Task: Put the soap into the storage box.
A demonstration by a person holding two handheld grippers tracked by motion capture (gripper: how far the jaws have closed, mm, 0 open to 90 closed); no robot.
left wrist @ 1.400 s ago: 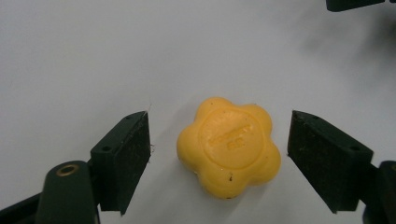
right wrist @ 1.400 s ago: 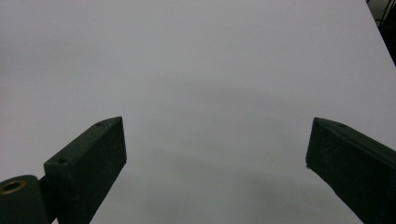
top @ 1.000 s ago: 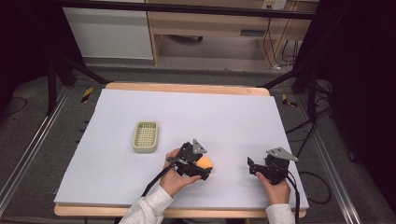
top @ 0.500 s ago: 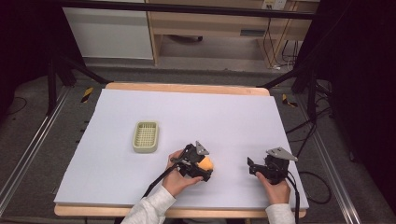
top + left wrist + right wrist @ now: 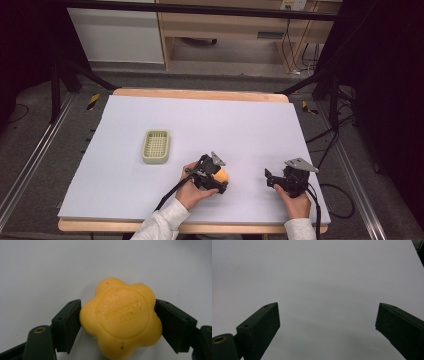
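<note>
Left gripper [image 5: 117,322] clamps yellow flower-shaped soap bar [image 5: 121,318]; keep squeeze even across lobes, lift level toward soap dish [image 5: 156,146]. Right gripper [image 5: 327,327] wide, empty over counter [image 5: 240,120].

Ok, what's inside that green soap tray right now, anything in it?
Nothing that shows: the tray has just its ribbed floor on view from the high camera. The yellow soap sits apart from it, clamped between the left gripper jaws. The table under the tray is covered.

waxy matt soap [image 5: 121,320], ribbed plastic dish [image 5: 156,146]
</note>
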